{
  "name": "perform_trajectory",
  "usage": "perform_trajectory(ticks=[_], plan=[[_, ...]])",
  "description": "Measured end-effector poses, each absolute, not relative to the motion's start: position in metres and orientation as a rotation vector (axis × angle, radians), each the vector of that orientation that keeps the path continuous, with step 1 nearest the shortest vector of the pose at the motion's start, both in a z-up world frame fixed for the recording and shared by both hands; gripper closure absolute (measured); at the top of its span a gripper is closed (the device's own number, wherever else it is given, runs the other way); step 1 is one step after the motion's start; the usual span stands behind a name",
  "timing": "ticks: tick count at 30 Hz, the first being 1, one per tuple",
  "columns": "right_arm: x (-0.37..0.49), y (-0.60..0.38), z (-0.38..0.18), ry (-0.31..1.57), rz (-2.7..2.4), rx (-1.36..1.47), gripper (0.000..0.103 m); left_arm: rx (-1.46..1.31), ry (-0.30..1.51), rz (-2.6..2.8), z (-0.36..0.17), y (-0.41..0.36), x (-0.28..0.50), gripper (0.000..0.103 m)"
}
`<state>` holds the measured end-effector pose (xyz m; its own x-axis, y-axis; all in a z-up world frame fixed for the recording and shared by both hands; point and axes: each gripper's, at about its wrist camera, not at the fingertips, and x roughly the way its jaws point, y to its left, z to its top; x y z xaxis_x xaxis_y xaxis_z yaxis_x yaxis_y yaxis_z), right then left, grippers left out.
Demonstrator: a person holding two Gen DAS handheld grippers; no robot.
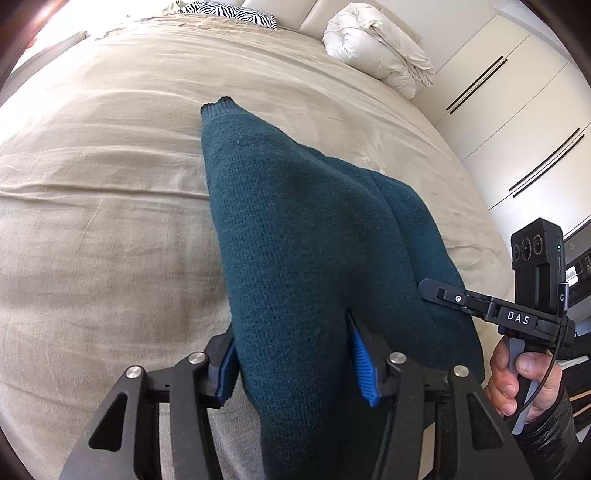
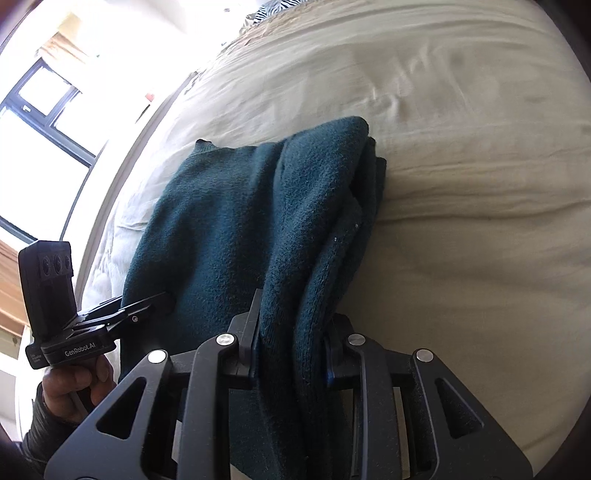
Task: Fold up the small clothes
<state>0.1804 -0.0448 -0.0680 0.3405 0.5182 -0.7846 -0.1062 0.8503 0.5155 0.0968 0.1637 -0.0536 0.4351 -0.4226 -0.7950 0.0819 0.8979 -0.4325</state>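
On bed: dark teal knitted garment (image 1: 295, 229), folded, on beige bedsheet (image 1: 110, 184).
Left gripper (image 1: 295, 365): blue pads spread, knit lying between.
Right gripper (image 2: 291, 343): pinching bunched knit.

Open bed on every side of you

Bare bed (image 1: 110, 166) left and ahead of the sweater (image 1: 295, 221); only the pillow (image 1: 236, 11) and duvet (image 1: 376, 44) at the headboard block you.

One dark teal knitted garment (image 1: 295, 229) lies on the one bed (image 1: 110, 184). Two hand-held grippers: the left (image 1: 291, 365) and the right (image 2: 291, 350). Beyond the garment, at the bed's head: one zebra-striped pillow (image 1: 236, 13) and one rolled white duvet (image 1: 376, 44).
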Motion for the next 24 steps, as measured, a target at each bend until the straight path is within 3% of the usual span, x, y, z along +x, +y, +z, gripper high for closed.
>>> perform_trajectory(ticks=[2,4,8,14,16,18,24], plan=[[0.18,-0.054,-0.08,1.148,0.438,0.482,0.074,-0.335,1.065,-0.305,-0.056,0.164,0.094,0.035],[0.18,-0.066,-0.092,1.14,0.454,0.571,0.063,-0.343,1.055,-0.297,-0.06,0.167,0.089,0.028],[0.176,-0.083,-0.1,1.118,0.489,0.701,0.06,-0.349,1.017,-0.282,-0.058,0.171,0.078,0.028],[0.164,-0.105,-0.088,1.079,0.413,0.678,0.052,-0.233,0.9,-0.211,-0.032,0.166,0.054,0.027],[0.154,-0.113,-0.082,1.059,0.354,0.654,0.051,-0.204,0.847,-0.175,-0.019,0.166,0.045,0.01],[0.142,-0.12,-0.073,1.039,0.283,0.616,0.051,-0.168,0.774,-0.133,-0.002,0.166,0.033,0.0],[0.101,-0.115,-0.013,0.842,0.166,0.423,0.048,-0.097,0.631,-0.059,0.043,0.163,0.004,0.0]])
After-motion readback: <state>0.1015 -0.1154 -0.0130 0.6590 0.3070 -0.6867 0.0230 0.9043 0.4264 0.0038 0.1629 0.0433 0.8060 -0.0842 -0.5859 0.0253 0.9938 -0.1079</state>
